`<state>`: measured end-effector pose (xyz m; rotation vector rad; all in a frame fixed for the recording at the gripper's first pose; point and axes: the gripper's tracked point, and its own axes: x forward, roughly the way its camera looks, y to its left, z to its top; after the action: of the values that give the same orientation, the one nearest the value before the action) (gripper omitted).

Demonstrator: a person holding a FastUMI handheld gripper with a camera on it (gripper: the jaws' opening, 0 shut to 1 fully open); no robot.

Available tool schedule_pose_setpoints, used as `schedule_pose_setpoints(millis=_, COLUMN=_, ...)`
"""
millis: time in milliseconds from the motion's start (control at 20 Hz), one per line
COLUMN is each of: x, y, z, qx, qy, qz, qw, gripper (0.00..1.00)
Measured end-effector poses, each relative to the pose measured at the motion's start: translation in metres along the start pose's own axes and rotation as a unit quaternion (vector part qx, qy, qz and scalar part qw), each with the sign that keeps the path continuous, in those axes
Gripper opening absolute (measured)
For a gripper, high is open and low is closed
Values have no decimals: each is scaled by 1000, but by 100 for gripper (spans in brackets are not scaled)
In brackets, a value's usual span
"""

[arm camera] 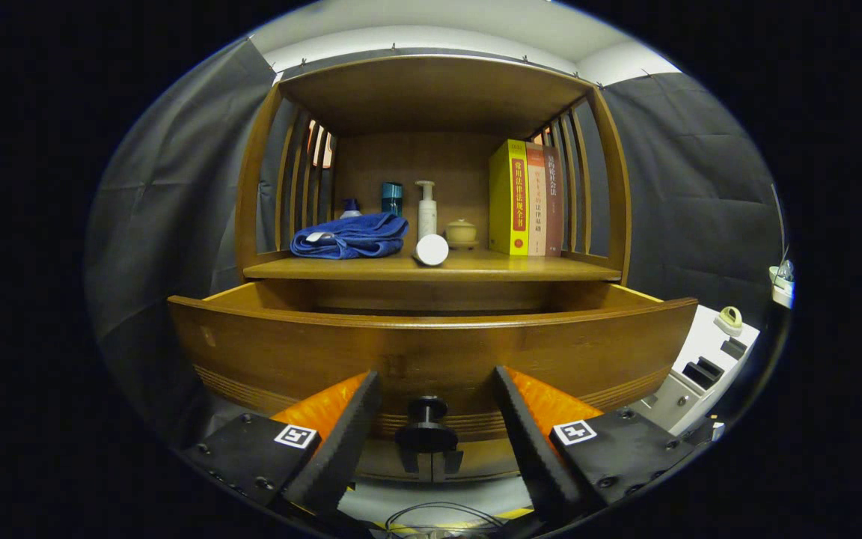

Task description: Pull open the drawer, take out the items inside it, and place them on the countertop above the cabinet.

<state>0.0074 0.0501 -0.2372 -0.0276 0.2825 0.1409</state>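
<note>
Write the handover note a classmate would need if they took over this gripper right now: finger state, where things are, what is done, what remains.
Gripper: open, fingers either side of the drawer knob, not pressing it.
Drawer: already pulled out below the countertop; its inside is hidden behind the drawer front.
On the countertop: blue towel, pump bottle, white cylinder lying down, small lidded jar, books.
Left: back off the knob, look inside the drawer, lift out anything there and put it on the countertop.

We get 1 fisheye view riding on gripper [431, 442], low, facing cabinet head-on, close to drawer front [431, 348], looking slightly up at worktop [431, 268].
</note>
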Motion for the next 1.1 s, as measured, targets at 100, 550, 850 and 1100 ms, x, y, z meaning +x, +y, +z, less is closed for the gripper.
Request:
schedule_pose_setpoints(millis=100, x=7, y=1, z=0, qx=-3, qy=0, qz=-2, qw=1000, gripper=99)
schedule_pose_setpoints(millis=550, x=44, y=4, z=5, qx=3, qy=10, qz=-4, qw=1000, gripper=99)
schedule_pose_setpoints(millis=850, x=72, y=6, z=0, qx=14, qy=22, qz=0, qw=1000, gripper=99)
schedule_pose_setpoints(millis=1100, x=92, y=6, z=-4, qx=14, qy=32, qz=2, qw=999, gripper=99)
